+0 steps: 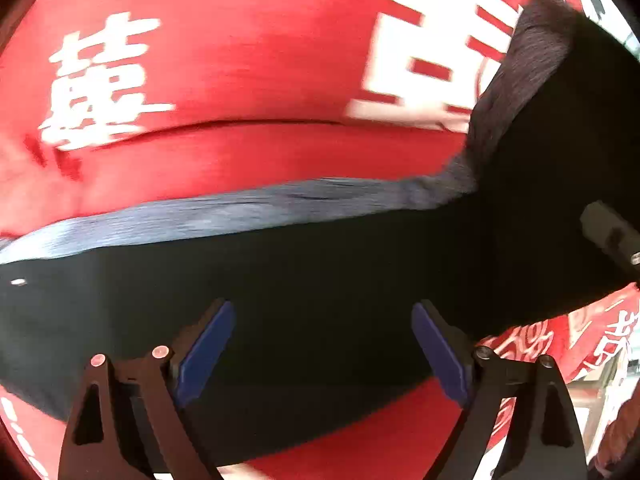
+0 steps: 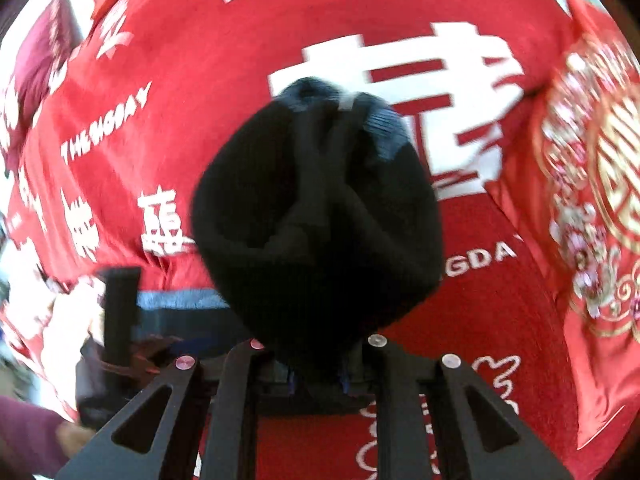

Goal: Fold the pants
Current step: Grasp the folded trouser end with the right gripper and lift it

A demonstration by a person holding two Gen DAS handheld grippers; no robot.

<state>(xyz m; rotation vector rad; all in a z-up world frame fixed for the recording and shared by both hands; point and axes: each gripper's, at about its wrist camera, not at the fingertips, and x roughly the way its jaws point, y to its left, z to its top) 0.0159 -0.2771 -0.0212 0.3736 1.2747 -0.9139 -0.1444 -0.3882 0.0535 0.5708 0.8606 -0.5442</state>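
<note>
The pants (image 1: pixel 320 280) were black with a blue-grey band. The cloth (image 1: pixel 240 60) beneath was red with white lettering. The left gripper (image 1: pixel 322 344) had blue pads (image 1: pixel 204 352).

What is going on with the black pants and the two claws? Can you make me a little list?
Pants: black pants with a blue-grey band along one edge, partly spread out
Surface: red cloth printed with white characters
Left claw: open, blue pads apart, hovering over the pants, holding nothing
Right claw: shut on a bunched part of the pants, which bulges up in front of its camera
Picture quality: blurry
</note>
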